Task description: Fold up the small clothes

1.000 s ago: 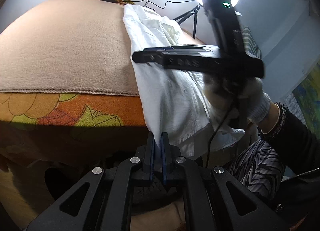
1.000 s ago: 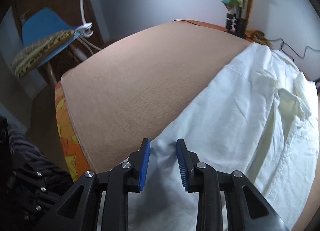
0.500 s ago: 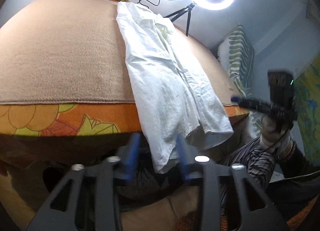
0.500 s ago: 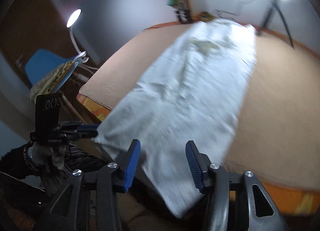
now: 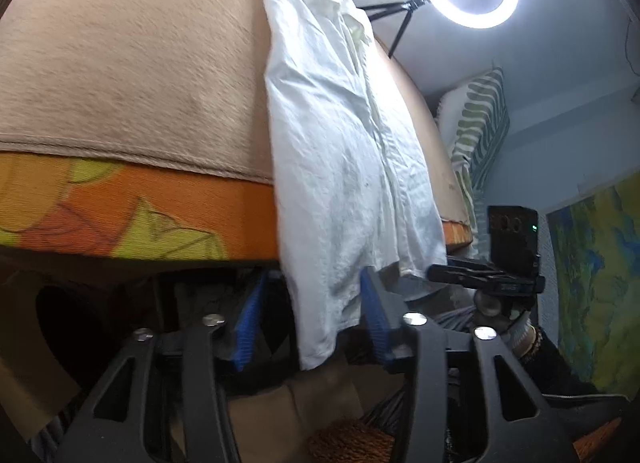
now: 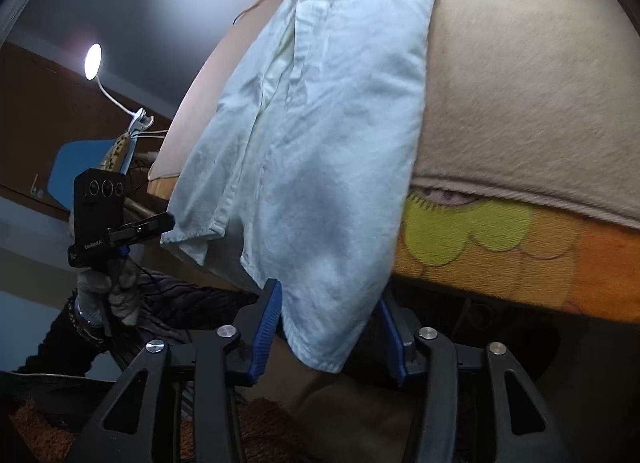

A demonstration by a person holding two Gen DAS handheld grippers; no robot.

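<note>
the white shirt (image 5: pixel 344 151) lies lengthwise on the tan blanket (image 5: pixel 132 63), its near hem hanging over the bed edge. left gripper (image 5: pixel 308 315) and right gripper (image 6: pixel 328 323) each straddle a hem corner, jaws apart and closing, pads not yet pressing. the cloth looks light, limp and crease-prone, so pinch both bottom corners near the hem.

The white shirt (image 6: pixel 320 135) hangs over the bed's (image 6: pixel 520 103) front edge. Its hem is between the closing right gripper's (image 6: pixel 328 327) jaws, untouched.
</note>
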